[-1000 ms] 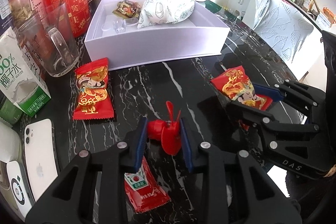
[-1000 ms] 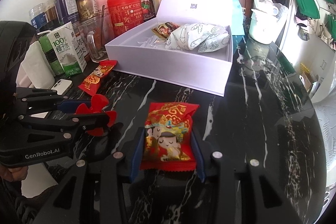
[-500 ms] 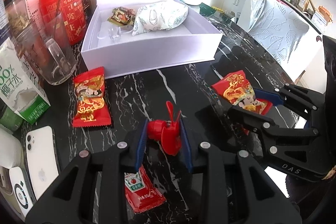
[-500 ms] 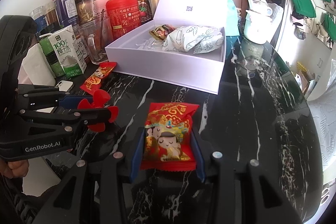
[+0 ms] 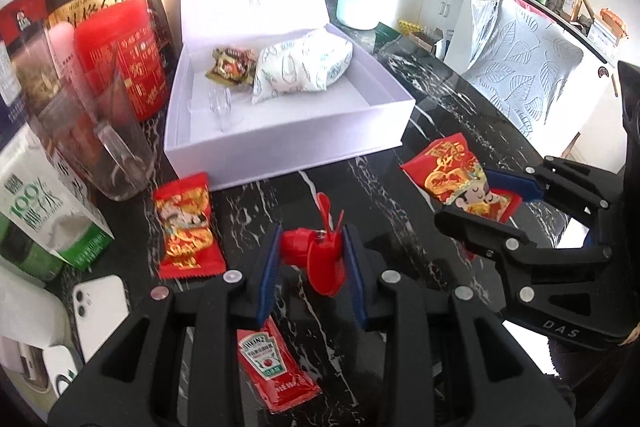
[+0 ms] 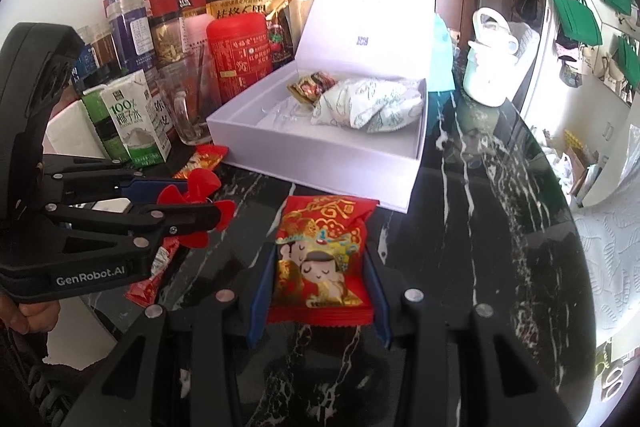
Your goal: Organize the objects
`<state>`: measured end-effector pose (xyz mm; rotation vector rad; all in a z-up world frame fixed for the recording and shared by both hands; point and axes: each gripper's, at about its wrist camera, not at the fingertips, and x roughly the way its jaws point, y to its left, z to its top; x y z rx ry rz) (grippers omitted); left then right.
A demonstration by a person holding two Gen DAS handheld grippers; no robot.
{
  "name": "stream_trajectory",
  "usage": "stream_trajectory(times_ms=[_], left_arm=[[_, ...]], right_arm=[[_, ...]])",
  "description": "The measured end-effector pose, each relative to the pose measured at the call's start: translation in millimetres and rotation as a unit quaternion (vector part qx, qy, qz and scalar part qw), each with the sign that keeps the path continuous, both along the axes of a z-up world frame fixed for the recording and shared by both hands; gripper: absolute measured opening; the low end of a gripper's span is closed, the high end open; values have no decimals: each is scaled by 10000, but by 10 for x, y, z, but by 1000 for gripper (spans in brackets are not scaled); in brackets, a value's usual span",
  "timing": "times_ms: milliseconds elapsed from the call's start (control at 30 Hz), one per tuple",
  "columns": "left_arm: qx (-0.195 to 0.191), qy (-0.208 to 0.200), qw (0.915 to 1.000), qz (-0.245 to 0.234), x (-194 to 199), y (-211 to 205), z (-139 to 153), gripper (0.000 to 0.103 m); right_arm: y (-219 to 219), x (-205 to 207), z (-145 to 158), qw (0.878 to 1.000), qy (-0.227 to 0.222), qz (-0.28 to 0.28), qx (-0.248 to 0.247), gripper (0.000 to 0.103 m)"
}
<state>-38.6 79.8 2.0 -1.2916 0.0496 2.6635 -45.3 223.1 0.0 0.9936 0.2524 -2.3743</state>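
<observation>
My left gripper (image 5: 310, 259) is shut on a small red toy fan (image 5: 320, 257), held a little above the black marble table (image 5: 460, 115); the same fan (image 6: 196, 211) shows at the left of the right wrist view. My right gripper (image 6: 320, 279) is shut on a red snack packet with a cartoon face (image 6: 320, 259), also lifted off the table, and seen at the right of the left wrist view as the packet (image 5: 452, 175). An open white box (image 5: 280, 147) lies ahead, holding a patterned pouch (image 5: 304, 67), a brown candy (image 5: 230, 65) and a clear plastic piece (image 5: 222, 107).
A second red snack packet (image 5: 186, 227) and a ketchup sachet (image 5: 272, 363) lie on the table. At the left stand a glass mug (image 5: 108, 147), a coconut water carton (image 5: 44, 211), a red tin (image 5: 124, 55) and jars; a white phone (image 5: 100, 311) lies near the edge.
Both grippers have risen with their loads; the box and table items look slightly farther below. The grips are unchanged.
</observation>
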Motion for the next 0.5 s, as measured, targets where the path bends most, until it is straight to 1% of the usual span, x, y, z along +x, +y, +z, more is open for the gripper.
stream_trajectory(times_ms=[200,300,500], left_arm=[[-45,139,9999,-34,-22,-30,149,29],[-52,202,9998,-56,-55,-49,215,29],[-63,257,9996,-106,-159,-57,317,29]], right_arm=[[-57,-19,162,9999,72,113,-4,43],[-109,-16,266,9997,182,189,13,43],[-181,-57,417,9991,304,295,5,43]])
